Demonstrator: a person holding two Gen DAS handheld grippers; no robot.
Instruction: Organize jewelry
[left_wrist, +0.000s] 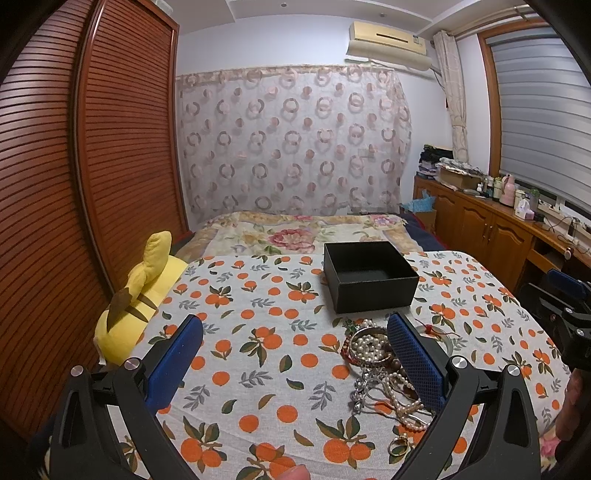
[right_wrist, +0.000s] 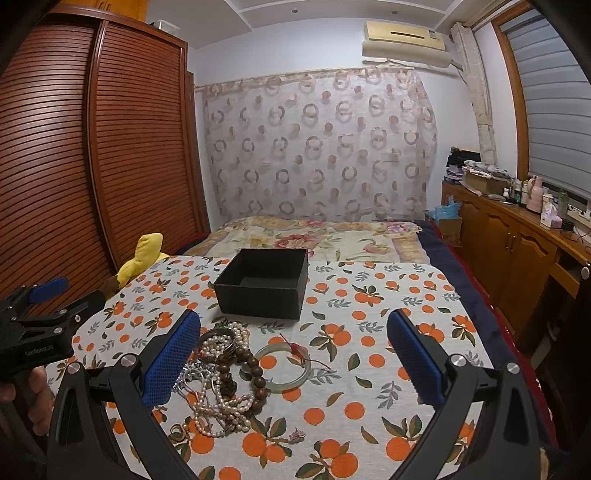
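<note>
Here jewelry pile (right_wrist: 221, 373) beside right claw (right_wrist: 295, 358) (agape)

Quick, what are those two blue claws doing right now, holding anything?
Left gripper: open, holding nothing.
Right gripper: open, holding nothing.

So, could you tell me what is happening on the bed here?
A person holds two blue-padded tools, left tool and right tool, both open and empty. A tangled heap of pearl strands, wooden beads and a pale green bangle lies on the orange-print cloth. The open black square box behind it is still empty.
</note>
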